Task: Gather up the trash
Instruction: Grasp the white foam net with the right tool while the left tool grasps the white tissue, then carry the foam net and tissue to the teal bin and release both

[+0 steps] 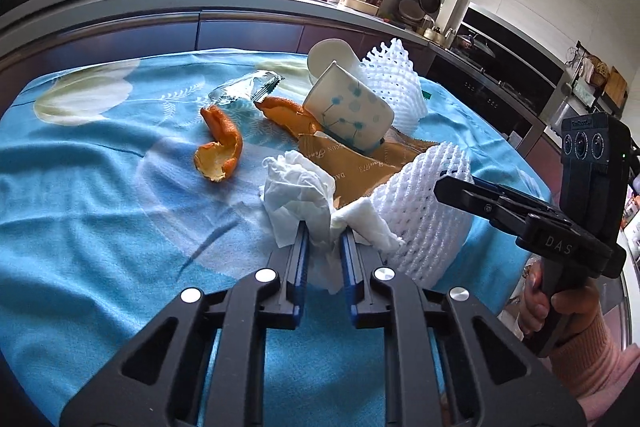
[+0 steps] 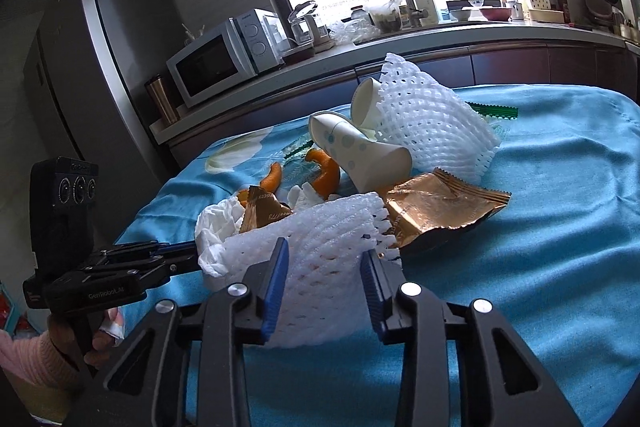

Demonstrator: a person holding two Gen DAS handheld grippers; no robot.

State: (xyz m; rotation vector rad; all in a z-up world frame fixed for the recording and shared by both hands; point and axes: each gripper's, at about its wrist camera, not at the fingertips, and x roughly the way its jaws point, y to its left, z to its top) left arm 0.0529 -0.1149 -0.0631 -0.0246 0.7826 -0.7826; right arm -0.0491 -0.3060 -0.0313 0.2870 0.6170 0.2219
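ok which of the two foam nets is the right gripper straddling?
The near foam net, lying between the right gripper fingers beside the tissue. The other foam net sits farther back behind the cups.

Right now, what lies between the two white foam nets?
In the right wrist view, the gold wrapper and a dotted paper cup lie between near foam net and far one.

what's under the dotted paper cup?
The dotted paper cup lies tilted on the brown snack wrapper, with orange peel at its left edge. Whatever sits beneath its body is hidden.
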